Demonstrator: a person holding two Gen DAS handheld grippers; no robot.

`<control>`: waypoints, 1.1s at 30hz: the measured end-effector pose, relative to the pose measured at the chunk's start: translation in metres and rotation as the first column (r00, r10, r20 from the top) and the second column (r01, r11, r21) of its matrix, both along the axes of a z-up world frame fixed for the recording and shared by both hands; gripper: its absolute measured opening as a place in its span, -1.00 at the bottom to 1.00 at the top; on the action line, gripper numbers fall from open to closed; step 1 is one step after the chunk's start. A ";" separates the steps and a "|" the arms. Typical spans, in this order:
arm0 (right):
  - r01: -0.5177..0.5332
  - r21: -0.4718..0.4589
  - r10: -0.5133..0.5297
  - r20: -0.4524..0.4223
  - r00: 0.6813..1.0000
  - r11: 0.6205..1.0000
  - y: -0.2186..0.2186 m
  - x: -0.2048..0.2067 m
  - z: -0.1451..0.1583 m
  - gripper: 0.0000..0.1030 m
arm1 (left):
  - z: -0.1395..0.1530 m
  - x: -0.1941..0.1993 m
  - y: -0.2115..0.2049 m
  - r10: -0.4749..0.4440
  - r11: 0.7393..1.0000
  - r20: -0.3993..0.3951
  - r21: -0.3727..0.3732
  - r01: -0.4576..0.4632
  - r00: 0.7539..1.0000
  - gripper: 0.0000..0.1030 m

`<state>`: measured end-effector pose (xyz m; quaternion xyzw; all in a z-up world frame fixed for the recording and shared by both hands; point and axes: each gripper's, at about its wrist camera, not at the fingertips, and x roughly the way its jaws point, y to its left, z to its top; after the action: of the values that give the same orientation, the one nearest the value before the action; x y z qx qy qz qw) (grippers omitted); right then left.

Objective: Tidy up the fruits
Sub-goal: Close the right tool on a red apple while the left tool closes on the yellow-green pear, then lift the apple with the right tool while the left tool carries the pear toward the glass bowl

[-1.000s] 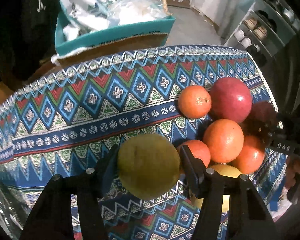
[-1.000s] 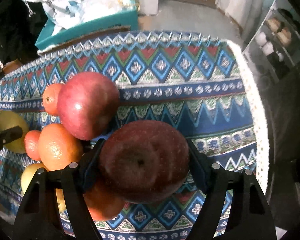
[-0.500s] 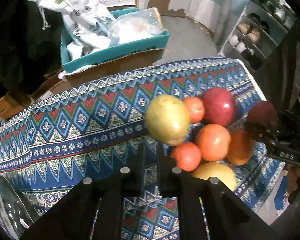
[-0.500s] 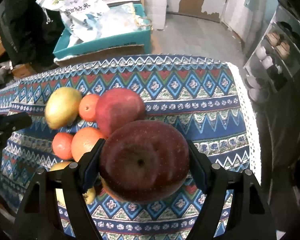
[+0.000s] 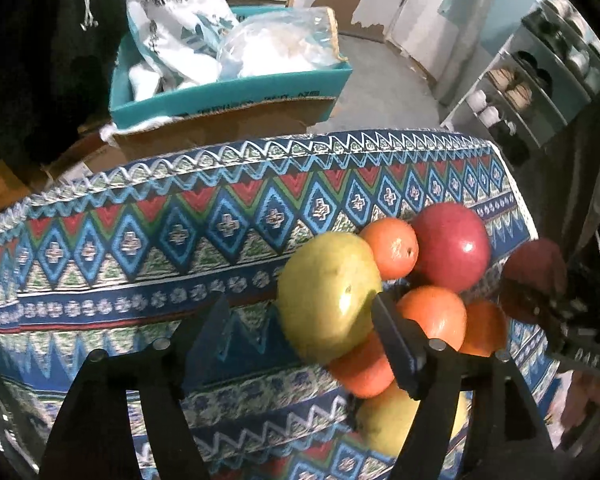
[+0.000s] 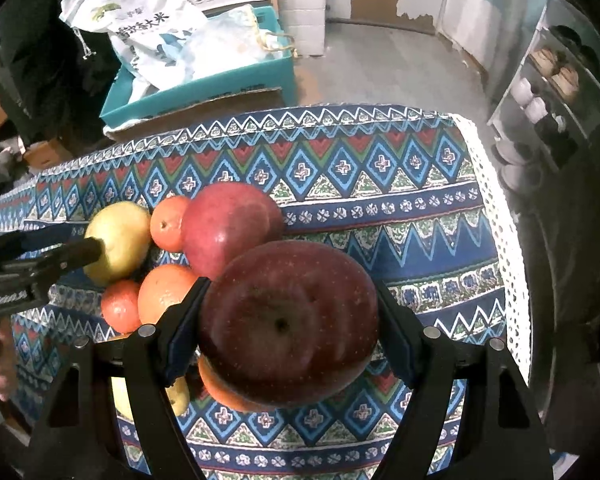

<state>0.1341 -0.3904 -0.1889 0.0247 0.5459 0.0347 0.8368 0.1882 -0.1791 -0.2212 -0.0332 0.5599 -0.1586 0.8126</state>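
Note:
Fruits are clustered on the patterned tablecloth (image 5: 140, 240). A yellow-green pear (image 5: 328, 296) lies at the cluster's left, next to several oranges (image 5: 392, 246), a red apple (image 5: 452, 248) and a second pear (image 5: 388, 420). My left gripper (image 5: 300, 316) is open; its right finger (image 5: 392, 336) touches the pear, which is not clamped. My right gripper (image 6: 288, 320) is shut on a dark red apple (image 6: 288, 320), held above the cluster's right side. That apple also shows in the left wrist view (image 5: 536, 276).
Beyond the table's far edge stands a teal box (image 5: 228, 92) with white bags on cardboard. A shelf with shoes and jars (image 6: 548, 80) is at the far right. The table's right edge (image 6: 500, 240) is close to the fruit cluster.
My left gripper let go of the pear, which now lies at the cluster's left; the jaws shut, then opened again beside it. The right gripper lifted the dark apple higher.

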 end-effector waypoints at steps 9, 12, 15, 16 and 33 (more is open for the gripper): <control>-0.004 0.008 0.004 -0.009 1.000 1.000 0.000 0.002 -0.002 0.50 | -0.016 0.008 -0.029 -0.106 0.991 -0.033 0.076 0.108 0.994 0.49; -0.002 0.012 0.002 -0.010 1.000 1.000 0.000 0.003 -0.003 0.50 | -0.023 0.009 -0.033 -0.128 0.986 -0.048 0.096 0.133 0.991 0.48; -0.003 0.009 0.003 -0.009 1.000 1.000 0.000 0.004 -0.003 0.50 | -0.028 0.011 -0.035 -0.135 0.985 -0.061 0.097 0.141 0.989 0.38; -0.004 0.007 0.004 -0.009 1.000 1.000 0.000 0.004 -0.003 0.50 | -0.029 0.011 -0.035 -0.140 0.986 -0.065 0.083 0.145 0.988 0.34; -0.011 -0.016 0.012 0.053 0.998 1.000 0.001 -0.004 0.018 0.50 | 0.014 -0.016 -0.030 -0.186 0.970 0.097 0.176 0.167 0.978 0.29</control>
<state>0.1300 -0.3896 -0.1713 0.0140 0.5237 0.0359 0.8510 0.1719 -0.2087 -0.2074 0.0939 0.5250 -0.1847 0.8255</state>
